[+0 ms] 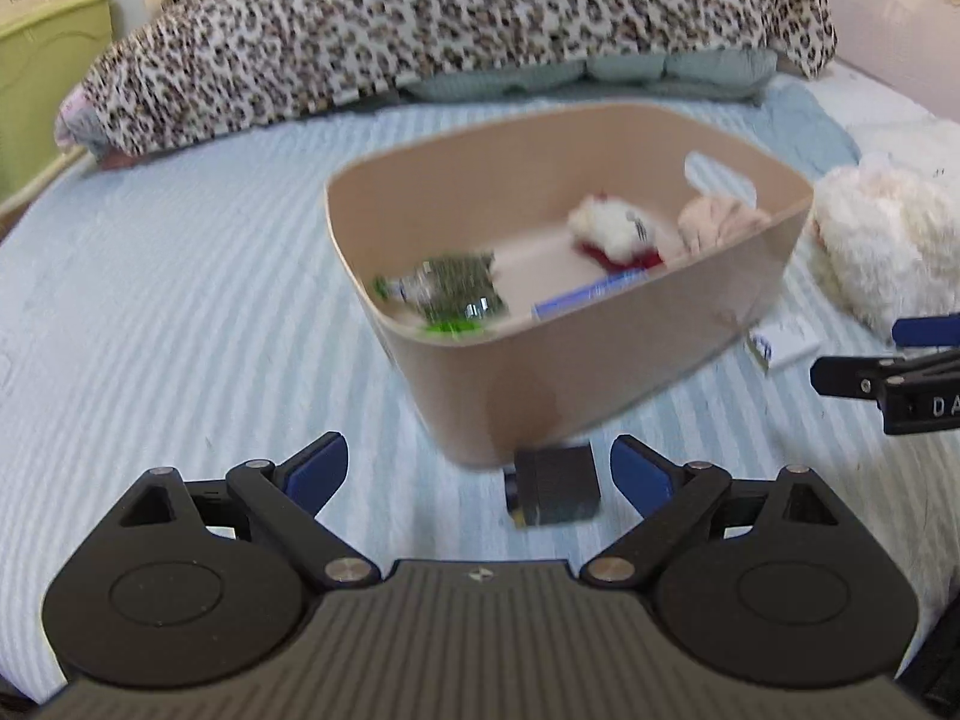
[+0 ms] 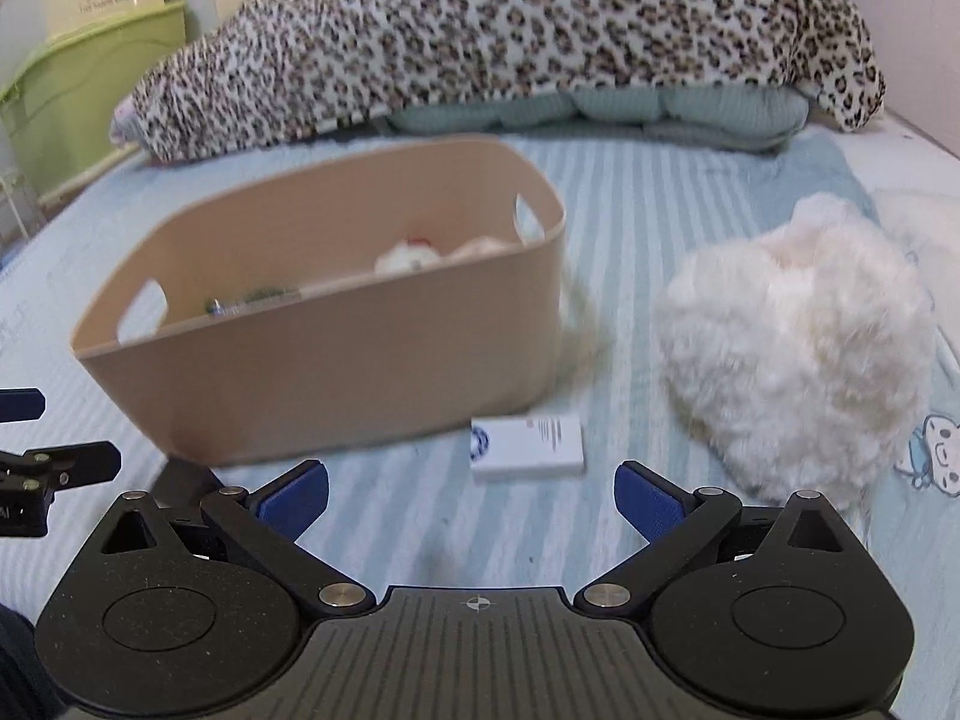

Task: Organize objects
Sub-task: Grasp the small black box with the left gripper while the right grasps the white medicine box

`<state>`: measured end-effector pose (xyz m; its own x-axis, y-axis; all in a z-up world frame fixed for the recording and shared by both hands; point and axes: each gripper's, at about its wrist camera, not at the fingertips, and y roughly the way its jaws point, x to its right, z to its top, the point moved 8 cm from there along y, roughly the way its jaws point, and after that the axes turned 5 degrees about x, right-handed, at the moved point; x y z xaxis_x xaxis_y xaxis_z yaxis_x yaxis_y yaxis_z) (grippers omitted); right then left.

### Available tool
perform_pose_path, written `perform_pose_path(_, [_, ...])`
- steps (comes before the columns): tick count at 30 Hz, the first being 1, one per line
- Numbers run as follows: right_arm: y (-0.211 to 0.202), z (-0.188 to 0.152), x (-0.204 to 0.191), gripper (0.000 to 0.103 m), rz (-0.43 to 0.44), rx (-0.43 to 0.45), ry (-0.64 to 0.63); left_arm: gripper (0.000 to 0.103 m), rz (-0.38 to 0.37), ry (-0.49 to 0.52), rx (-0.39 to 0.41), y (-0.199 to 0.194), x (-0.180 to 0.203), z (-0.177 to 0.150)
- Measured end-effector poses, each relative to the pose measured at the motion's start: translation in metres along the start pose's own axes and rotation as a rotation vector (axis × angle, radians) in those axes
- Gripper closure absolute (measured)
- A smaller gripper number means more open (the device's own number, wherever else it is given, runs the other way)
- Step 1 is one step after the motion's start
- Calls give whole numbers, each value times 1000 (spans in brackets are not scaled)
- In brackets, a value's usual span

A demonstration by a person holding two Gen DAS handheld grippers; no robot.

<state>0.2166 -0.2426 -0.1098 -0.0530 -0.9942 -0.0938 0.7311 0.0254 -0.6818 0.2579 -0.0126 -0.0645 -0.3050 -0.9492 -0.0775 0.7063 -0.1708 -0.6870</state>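
A beige bin [image 1: 600,372] stands on the striped bed; it also shows in the right wrist view [image 2: 336,360]. Inside lie a green-labelled bottle [image 1: 447,294], a blue-and-white tube [image 1: 591,295], a small white-and-red plush [image 1: 612,228] and a pinkish cloth [image 1: 717,219]. A small black box [image 1: 555,486] lies in front of the bin, between the fingers of my open left gripper [image 1: 480,474]. A white carton [image 2: 528,447] lies just ahead of my open right gripper [image 2: 471,501]. A fluffy white plush [image 2: 798,348] lies to the right.
A leopard-print blanket [image 1: 456,30] over a pale green pillow [image 1: 606,75] lies across the head of the bed. Green furniture [image 1: 42,78] stands at the left. A wall [image 2: 900,30] borders the bed's right side.
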Motion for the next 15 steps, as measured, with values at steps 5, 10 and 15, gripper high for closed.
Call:
perform_pose_path(5, [15, -10, 1, 0, -4, -50, -10, 8, -11, -6, -58, 17, 6, -19])
perform_pose_path(10, [30, -16, 9, 0, -9, -72, 13, 8, -26, -8, -79, 30, 14, -30])
perform_pose_path(15, [44, -25, 17, 0, -13, -51, 59, 8, -41, -38, -90, 42, 18, -34])
